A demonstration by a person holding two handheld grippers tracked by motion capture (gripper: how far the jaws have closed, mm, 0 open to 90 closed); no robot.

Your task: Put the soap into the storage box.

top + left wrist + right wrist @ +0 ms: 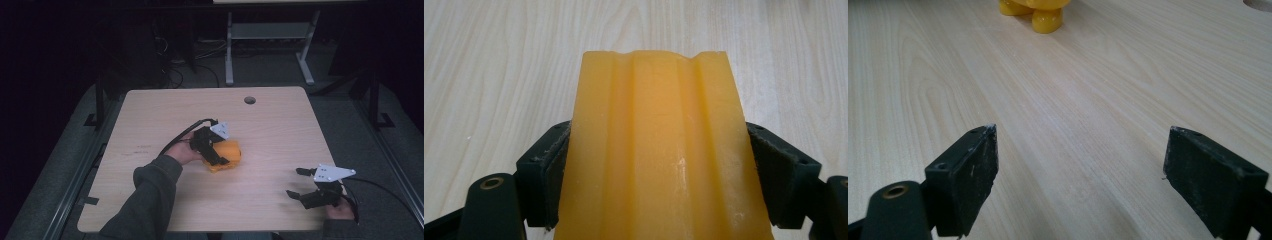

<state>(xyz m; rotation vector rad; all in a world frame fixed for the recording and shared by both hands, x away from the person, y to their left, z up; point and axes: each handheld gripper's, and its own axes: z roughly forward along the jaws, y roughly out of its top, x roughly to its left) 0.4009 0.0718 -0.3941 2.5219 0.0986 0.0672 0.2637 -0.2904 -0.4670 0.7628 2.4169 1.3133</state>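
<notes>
While the left gripper (pixel 216 150) pinches the yellow block (pixel 227 155) at mid-table (pixel 280 125), the right gripper (pixel 305 186) waits apart. Up close, both pads (pixel 555 165) squeeze the block's (pixel 659 150) sides so it cannot slip. From the right gripper (pixel 1080 170), spread wide, the block (pixel 1040 12) sits far ahead.

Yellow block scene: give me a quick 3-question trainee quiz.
1. True or false: the left hand-held gripper is shut on the yellow block.
2. The right hand-held gripper is: A) open over the bare table B) shut on a cloth C) holding the block.
3. Fill in: a round ____ sits near the table's far edge.

Key: 1 true; 2 A; 3 hole.
</notes>
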